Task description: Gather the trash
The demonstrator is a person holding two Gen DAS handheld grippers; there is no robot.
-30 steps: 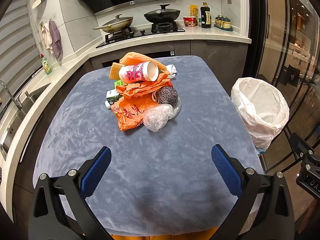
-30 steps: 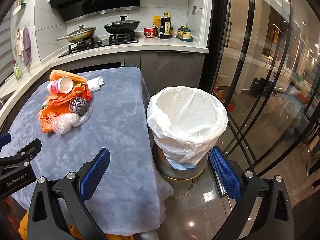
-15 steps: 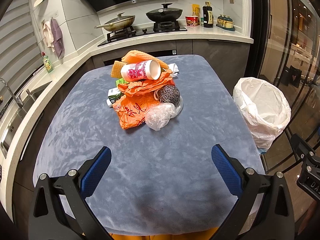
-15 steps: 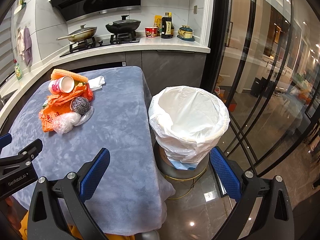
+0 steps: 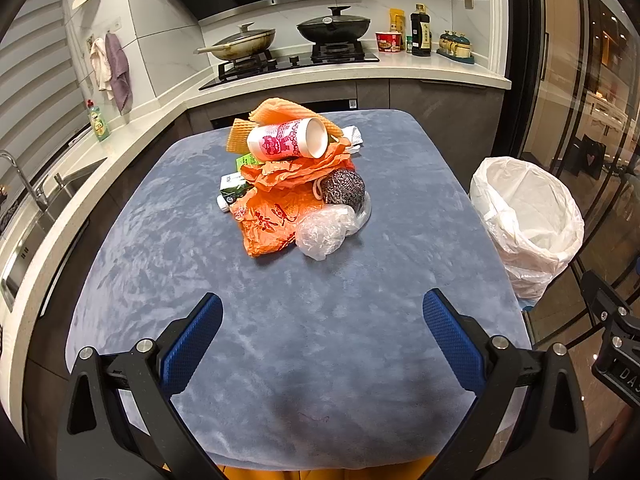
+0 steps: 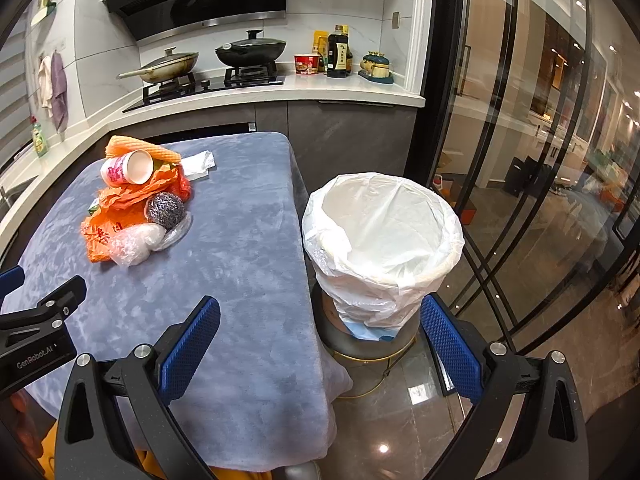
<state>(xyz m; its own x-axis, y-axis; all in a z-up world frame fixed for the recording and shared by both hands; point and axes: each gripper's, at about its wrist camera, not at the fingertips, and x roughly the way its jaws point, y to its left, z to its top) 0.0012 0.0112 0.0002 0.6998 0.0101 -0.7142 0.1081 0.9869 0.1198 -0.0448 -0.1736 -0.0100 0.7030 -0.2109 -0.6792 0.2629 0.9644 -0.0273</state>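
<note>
Reading "GenRobot.AI" on left tongs (image 6: 24, 316)

A black lidded wok (image 5: 333, 28) and a lidded frying pan (image 5: 243, 42) sit on the gas hob (image 5: 294, 62). Right of them stand a red noodle cup (image 5: 387, 41) and a dark sauce bottle (image 5: 421, 30). Two cloths (image 5: 113, 66) hang on the tiled wall, above a green soap bottle (image 5: 98, 120).

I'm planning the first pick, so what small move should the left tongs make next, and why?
Probably ease the left tongs forward toward the clear crumpled plastic bag. They are open and empty, short of the trash pile, and that bag is the pile's nearest, loosest piece. The lined trash bin stands open beside the table, ready to receive it.
</note>
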